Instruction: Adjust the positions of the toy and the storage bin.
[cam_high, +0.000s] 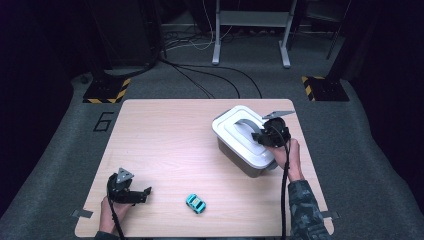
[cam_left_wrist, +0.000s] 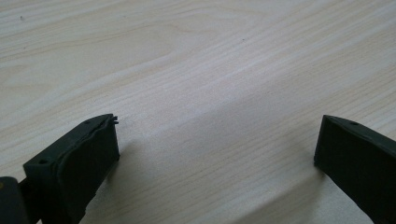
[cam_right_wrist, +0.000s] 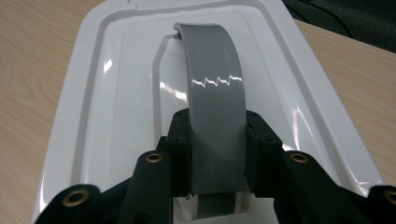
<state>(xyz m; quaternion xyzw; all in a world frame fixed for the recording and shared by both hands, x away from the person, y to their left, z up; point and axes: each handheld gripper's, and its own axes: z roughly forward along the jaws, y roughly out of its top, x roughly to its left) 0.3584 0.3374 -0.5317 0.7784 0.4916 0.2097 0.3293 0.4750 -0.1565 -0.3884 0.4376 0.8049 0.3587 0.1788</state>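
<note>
On the table's (cam_high: 165, 130) right half sits a grey storage box (cam_high: 239, 156) with a white lid (cam_high: 231, 131), where the right gripper (cam_right_wrist: 218, 154) is clamped across the lid's grey arched handle (cam_right_wrist: 215, 93), whose long axis runs straight away from the jaws. Lifting looks like the next move. Far off at the near-left corner, the left gripper (cam_high: 131, 192) rests with jaws spread, grasping nothing, a turquoise toy car (cam_high: 196, 203) just beside it. A "6" (cam_high: 103, 121) marks the floor.

Right gripper (cam_high: 261, 136) clamped on grey handle (cam_high: 246, 126) of white lid (cam_high: 235, 131) atop grey box (cam_high: 240, 161); left gripper (cam_high: 142, 194) resting open near teal toy car (cam_high: 196, 203) on wooden table (cam_high: 165, 140).
</note>
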